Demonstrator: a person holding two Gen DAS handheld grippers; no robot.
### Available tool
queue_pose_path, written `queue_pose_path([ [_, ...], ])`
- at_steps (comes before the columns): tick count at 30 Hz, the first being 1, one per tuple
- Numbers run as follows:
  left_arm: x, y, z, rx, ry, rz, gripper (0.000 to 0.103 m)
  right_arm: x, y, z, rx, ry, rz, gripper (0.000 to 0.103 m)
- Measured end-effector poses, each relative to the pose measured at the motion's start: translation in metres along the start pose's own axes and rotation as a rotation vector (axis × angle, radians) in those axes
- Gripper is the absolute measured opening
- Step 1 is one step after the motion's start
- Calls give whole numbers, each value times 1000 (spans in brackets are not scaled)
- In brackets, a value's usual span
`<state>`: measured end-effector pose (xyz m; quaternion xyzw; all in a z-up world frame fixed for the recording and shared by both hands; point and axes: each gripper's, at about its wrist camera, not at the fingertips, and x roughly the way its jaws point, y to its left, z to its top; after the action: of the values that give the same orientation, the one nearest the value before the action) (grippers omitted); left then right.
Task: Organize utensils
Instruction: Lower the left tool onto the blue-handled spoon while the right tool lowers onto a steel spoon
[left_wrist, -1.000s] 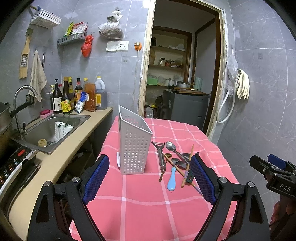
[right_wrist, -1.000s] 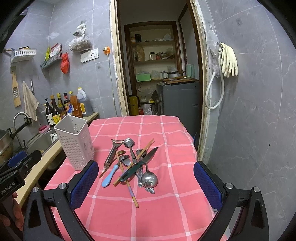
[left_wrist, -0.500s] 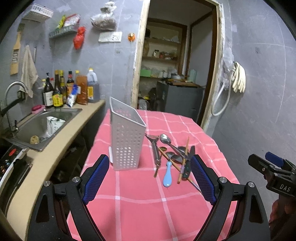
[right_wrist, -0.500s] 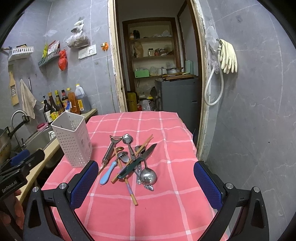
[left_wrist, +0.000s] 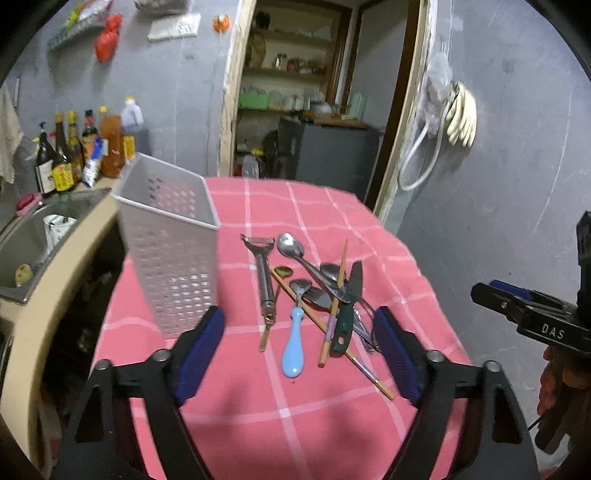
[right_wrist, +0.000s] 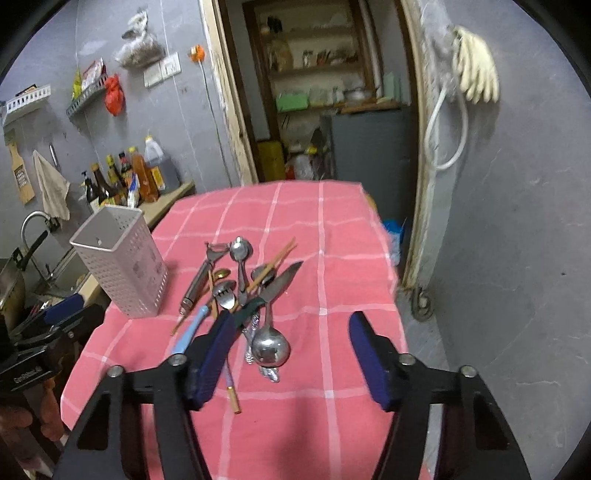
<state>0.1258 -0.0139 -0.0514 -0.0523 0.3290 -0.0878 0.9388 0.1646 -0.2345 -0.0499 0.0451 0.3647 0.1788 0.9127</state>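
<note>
A heap of utensils lies on the pink checked tablecloth (left_wrist: 303, 413): a steel peeler (left_wrist: 265, 280), a blue-handled spoon (left_wrist: 293, 354), a green-handled knife (left_wrist: 345, 317), chopsticks (left_wrist: 334, 310), spoons and a ladle (right_wrist: 269, 349). A white perforated holder (left_wrist: 173, 251) stands left of them, also in the right wrist view as the holder (right_wrist: 122, 262). My left gripper (left_wrist: 295, 354) hovers above the near end of the pile, jaws closing, nothing pressed. My right gripper (right_wrist: 291, 354) hangs over the ladle, jaws closing, pads touching nothing.
A counter with a sink (left_wrist: 33, 236) and sauce bottles (left_wrist: 77, 151) runs along the left. A doorway (left_wrist: 317, 110) opens behind the table. The grey wall with hanging gloves (left_wrist: 461, 114) stands close on the right. The table edge (right_wrist: 391, 280) drops off at the right.
Both grippers have come forward and tipped down toward the utensil pile, which now looks larger. The jaws of both have narrowed, the right more than the left.
</note>
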Motion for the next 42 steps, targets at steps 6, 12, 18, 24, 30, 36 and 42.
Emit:
queue_pose_path([
  [6,53,1,10,-20,75,17,47,54,-18,17,-24,130,121,39],
  [12,91,3,10,-24,157,34,32,86,-23,15,-55,220,210,33],
  [18,115,-1,11,-33,220,40,28,109,-31,19,-55,291,272,27],
  [24,137,-1,13,-38,296,63,27,128,-32,24,-27,356,360,26],
  [30,157,4,17,-49,379,69,27,149,-23,29,-34,429,389,26],
  [36,166,8,23,-79,430,33,25,170,-15,33,-15,504,395,25],
  [42,171,14,27,-132,495,10,12,184,-12,34,49,590,374,8],
])
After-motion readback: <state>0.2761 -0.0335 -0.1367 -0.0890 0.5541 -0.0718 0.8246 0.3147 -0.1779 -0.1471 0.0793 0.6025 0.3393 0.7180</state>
